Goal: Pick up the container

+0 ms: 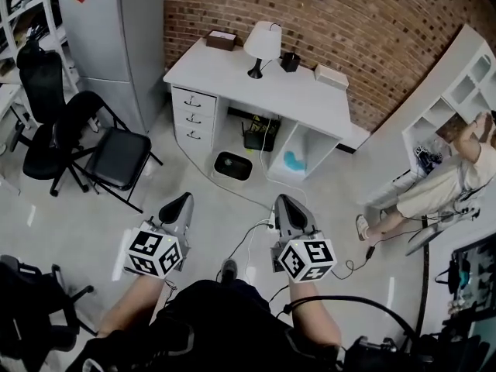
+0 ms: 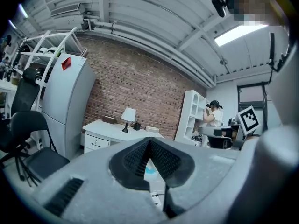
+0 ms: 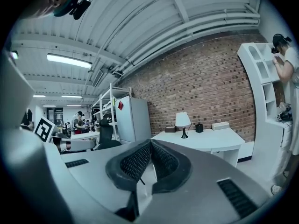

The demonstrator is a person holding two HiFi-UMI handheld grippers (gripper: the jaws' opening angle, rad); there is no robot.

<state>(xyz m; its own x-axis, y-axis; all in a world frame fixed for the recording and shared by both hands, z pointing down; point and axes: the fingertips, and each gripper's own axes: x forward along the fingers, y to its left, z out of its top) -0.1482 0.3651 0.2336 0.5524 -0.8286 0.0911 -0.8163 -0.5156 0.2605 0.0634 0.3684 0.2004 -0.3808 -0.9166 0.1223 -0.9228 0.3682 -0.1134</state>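
A black, square open container (image 1: 232,166) sits on the floor under the white desk (image 1: 310,95), beside its drawers. On the desktop are a brown box (image 1: 222,39) and a white box (image 1: 332,76). My left gripper (image 1: 180,204) and right gripper (image 1: 285,202) are held side by side over the floor, well short of the desk, both pointing toward it. Both are shut with nothing between the pads. In the left gripper view the left gripper (image 2: 150,139) faces the desk (image 2: 110,127); in the right gripper view the right gripper (image 3: 151,143) faces the desk (image 3: 205,138) too.
A lamp (image 1: 262,45) stands on the desk. A grey cabinet (image 1: 116,29) and black chairs (image 1: 116,157) are at the left. Cables (image 1: 248,239) lie on the floor ahead of the grippers. A person (image 1: 434,188) is by the white shelf (image 1: 457,91) at the right.
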